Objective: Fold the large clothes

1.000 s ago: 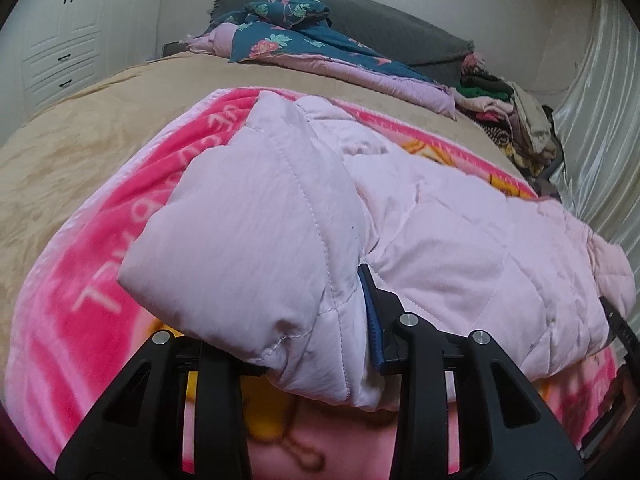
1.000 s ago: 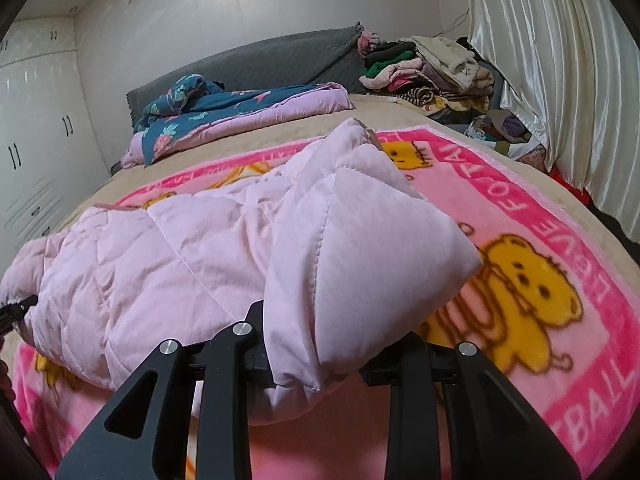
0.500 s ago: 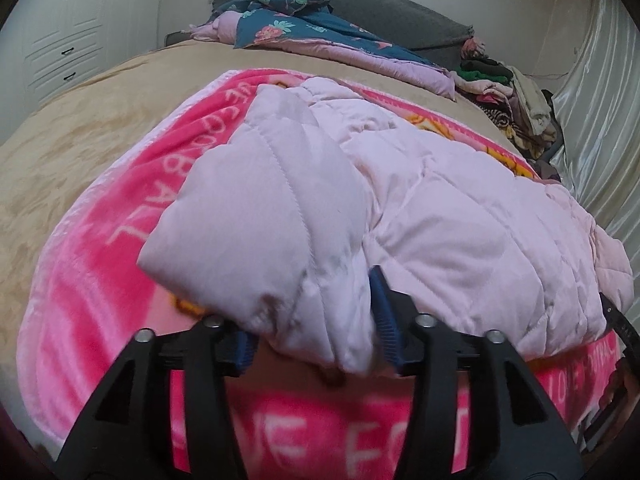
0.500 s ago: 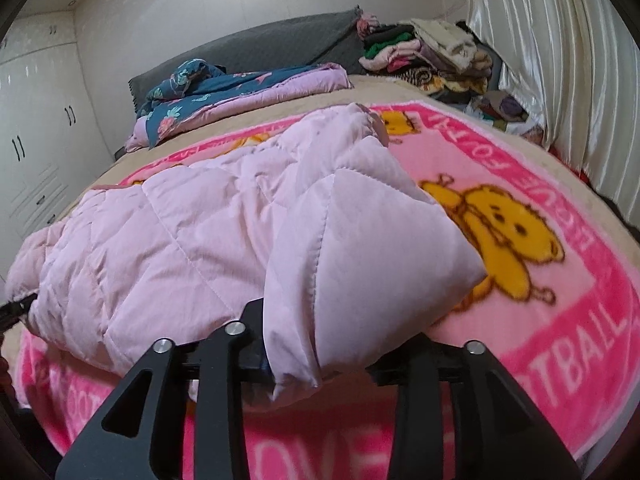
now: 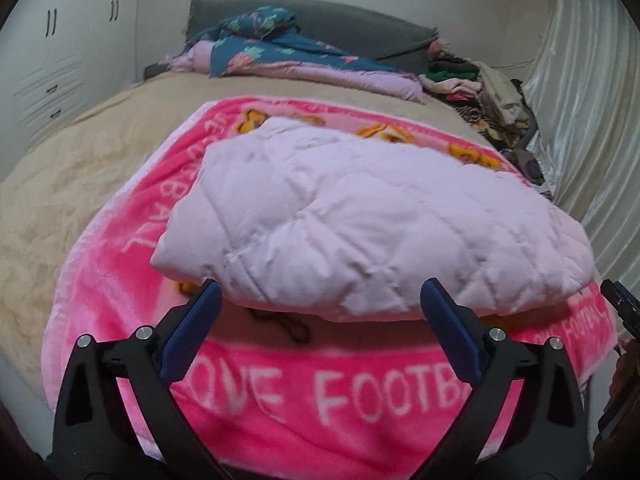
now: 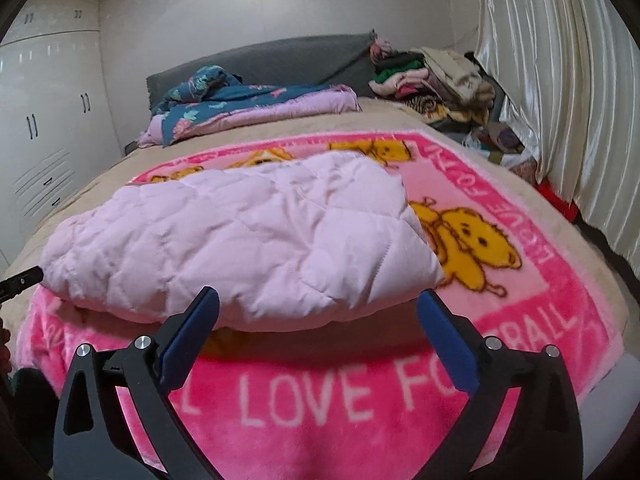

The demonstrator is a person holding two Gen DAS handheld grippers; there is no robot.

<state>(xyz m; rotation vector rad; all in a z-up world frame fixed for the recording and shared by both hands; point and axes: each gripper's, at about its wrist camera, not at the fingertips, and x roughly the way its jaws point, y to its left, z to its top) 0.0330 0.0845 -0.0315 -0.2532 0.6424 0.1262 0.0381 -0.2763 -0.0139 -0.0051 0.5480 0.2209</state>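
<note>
Left wrist view, left gripper just spread, right gripper too — pink quilted jacket released, folded on blanket

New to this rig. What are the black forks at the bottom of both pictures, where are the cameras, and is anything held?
No robot here: a person carries a two-finger gripper in each hand, each with a fisheye camera looking along its fingers. The forks are those fingers, with blue pads.

One picture comes from the left gripper, the other from the right gripper. Both look across a bed at the same folded pale pink quilted jacket, lying on a pink blanket with yellow bears and white lettering.

Nothing is held. Both sets of jaws have just been opening and stand wide, their pads clear of the jacket's near edge.

Behind lie a floral quilt and a pile of clothes.
</note>
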